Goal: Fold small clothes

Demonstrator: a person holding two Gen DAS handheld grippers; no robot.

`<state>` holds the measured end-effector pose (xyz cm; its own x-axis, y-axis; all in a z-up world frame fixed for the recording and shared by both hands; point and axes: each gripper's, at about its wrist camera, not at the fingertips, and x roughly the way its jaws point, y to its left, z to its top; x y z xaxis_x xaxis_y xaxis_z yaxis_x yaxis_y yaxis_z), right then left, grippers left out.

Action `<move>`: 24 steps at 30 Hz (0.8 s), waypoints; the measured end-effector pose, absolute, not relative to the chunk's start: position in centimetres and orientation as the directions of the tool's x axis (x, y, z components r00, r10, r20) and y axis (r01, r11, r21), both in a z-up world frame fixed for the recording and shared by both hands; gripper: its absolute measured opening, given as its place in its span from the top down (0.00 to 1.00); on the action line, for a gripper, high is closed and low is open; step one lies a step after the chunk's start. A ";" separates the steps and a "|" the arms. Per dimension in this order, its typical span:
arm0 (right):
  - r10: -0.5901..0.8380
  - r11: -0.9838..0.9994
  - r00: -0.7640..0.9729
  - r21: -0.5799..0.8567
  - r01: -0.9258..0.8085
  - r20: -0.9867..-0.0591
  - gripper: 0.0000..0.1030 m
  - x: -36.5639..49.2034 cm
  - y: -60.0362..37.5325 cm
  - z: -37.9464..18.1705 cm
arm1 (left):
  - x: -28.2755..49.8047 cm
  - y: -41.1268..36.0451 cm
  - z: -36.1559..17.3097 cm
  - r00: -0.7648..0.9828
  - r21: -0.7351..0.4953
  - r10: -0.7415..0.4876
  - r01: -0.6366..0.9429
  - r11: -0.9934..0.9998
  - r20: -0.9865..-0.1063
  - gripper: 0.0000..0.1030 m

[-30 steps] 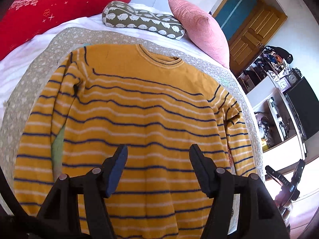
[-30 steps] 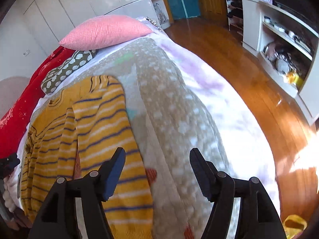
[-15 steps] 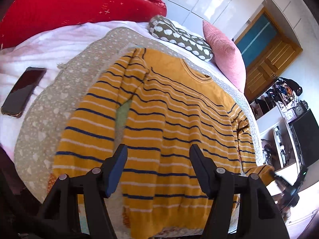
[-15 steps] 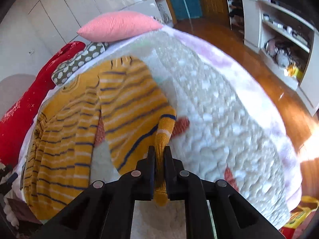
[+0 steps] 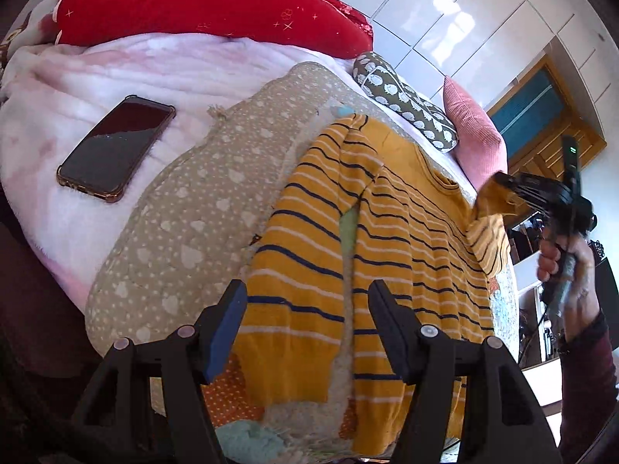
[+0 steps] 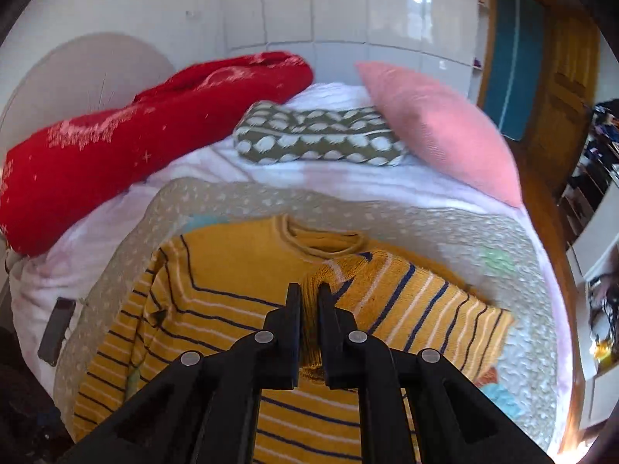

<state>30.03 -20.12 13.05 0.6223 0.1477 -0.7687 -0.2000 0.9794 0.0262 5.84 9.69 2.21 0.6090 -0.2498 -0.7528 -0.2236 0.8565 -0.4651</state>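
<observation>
A mustard-yellow sweater [image 5: 406, 255] with navy and white stripes lies face up on a beige dotted blanket [image 5: 201, 201] on the bed. My left gripper [image 5: 305, 317] is open and empty, hovering over the cuff of the sweater's left sleeve [image 5: 294, 270]. My right gripper [image 6: 308, 301] is shut on the cuff of the right sleeve [image 6: 406, 309] and holds it lifted and folded over the sweater's chest [image 6: 232, 270]. The right gripper also shows in the left wrist view [image 5: 503, 189], held by a hand, with the sleeve hanging from it.
A phone [image 5: 116, 150] lies on the pink-white fleece left of the blanket. A red quilt [image 6: 135, 131], a patterned olive pillow [image 6: 317, 139] and a pink pillow [image 6: 437, 127] lie at the head of the bed. Wooden floor and shelves are at the right.
My right gripper closed on the right sleeve cuff, lifted it and carried it over the sweater's chest. My left gripper moved left, from over the hem to the left sleeve cuff, staying open.
</observation>
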 end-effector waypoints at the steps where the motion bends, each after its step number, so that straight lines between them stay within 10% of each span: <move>1: 0.151 0.974 0.594 0.016 -0.226 -0.790 0.92 31.1 -17.8 11.0 | 5.8 10.1 2.0 0.608 -0.465 -0.247 -0.230 0.855 -0.755 0.38; 9: 0.138 0.939 0.424 -0.017 -0.343 -0.895 0.91 36.9 -5.6 -0.6 | 6.3 11.9 0.3 0.592 -0.470 -0.251 -0.249 0.847 -0.766 0.38; 16: 0.308 0.914 0.380 0.161 -0.372 -0.872 0.45 37.6 -5.5 0.1 | 6.7 11.3 -0.4 0.576 -0.495 -0.285 -0.247 0.833 -0.766 0.38; 24: 0.208 0.972 0.561 0.103 -0.213 -0.801 0.32 33.2 -17.8 5.2 | 6.8 9.3 0.2 0.562 -0.487 -0.301 -0.214 0.847 -0.770 0.38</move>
<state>33.24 -17.80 5.24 0.5608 0.2076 -0.8015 -0.2132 0.9716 0.1025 6.82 9.32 0.16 0.5619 -0.3012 -0.7704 -0.2138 0.8468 -0.4870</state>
